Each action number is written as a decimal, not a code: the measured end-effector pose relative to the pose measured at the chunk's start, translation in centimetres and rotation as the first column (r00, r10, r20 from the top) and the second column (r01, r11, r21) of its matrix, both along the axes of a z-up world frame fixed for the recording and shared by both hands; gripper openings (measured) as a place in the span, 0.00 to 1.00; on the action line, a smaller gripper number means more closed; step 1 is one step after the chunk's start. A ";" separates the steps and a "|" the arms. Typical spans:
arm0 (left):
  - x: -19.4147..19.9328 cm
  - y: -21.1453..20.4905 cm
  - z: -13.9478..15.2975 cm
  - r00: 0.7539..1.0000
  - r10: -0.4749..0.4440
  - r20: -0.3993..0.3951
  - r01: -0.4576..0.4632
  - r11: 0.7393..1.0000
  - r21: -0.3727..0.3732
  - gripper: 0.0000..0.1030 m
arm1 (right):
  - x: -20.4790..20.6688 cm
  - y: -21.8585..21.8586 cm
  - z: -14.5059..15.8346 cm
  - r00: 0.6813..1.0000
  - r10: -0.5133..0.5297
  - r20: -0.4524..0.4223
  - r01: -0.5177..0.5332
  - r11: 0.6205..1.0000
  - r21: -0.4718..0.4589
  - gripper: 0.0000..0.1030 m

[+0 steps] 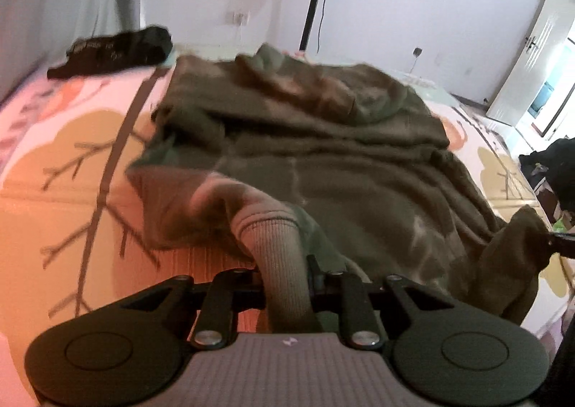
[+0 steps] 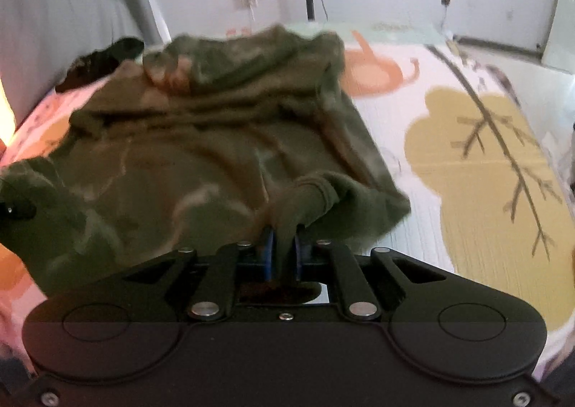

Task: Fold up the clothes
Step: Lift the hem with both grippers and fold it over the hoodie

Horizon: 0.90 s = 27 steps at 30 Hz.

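Observation:
An olive-green hoodie (image 1: pixel 323 155) lies spread and rumpled on the bed, hood at the far end. My left gripper (image 1: pixel 284 281) is shut on its ribbed hem, which bunches up between the fingers. In the right wrist view the same hoodie (image 2: pixel 201 141) fills the left and middle. My right gripper (image 2: pixel 285 256) is shut on another part of the ribbed hem, pinched between blue pads (image 2: pixel 268 259). The right gripper's tip also shows at the right edge of the left wrist view, holding a lifted corner (image 1: pixel 517 245).
The bed sheet (image 2: pixel 467 155) has a tree and animal print. A black garment (image 1: pixel 115 51) lies at the far left corner of the bed. Dark clothes (image 1: pixel 553 169) sit off the bed's right side. A lamp stand (image 1: pixel 312 4) and a white door (image 1: pixel 532 47) stand beyond.

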<state>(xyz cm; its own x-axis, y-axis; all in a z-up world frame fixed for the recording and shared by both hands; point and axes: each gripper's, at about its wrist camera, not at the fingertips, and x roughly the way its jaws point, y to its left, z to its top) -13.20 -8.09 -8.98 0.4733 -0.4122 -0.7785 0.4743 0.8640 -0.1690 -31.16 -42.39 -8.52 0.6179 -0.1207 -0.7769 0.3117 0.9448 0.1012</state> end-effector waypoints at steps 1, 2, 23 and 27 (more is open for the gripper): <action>0.4 -0.3 0.3 1.000 -0.003 0.010 0.003 1.000 0.004 0.20 | 0.7 -0.1 0.3 1.000 0.002 0.013 -0.002 1.000 -0.011 0.09; 0.8 -0.6 0.6 1.000 -0.007 0.018 0.007 1.000 0.015 0.20 | 1.3 -0.2 0.6 1.000 0.001 0.021 0.000 1.000 -0.020 0.09; 10.9 -4.7 6.7 0.991 0.056 0.124 -0.063 0.997 0.050 0.20 | 11.4 -4.2 6.9 0.979 -0.084 0.184 0.105 0.989 -0.106 0.09; 13.9 -5.1 8.3 0.985 0.107 0.134 -0.113 0.993 0.035 0.20 | 14.0 -5.1 8.3 0.971 -0.083 0.224 0.114 0.985 -0.128 0.09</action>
<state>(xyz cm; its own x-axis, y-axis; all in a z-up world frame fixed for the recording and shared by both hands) 0.68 -13.23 -0.69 0.6133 -0.3202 -0.7221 0.3918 0.9171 -0.0738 -17.13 -47.45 -0.25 0.7492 -0.2864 -0.5972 0.3891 0.9200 0.0469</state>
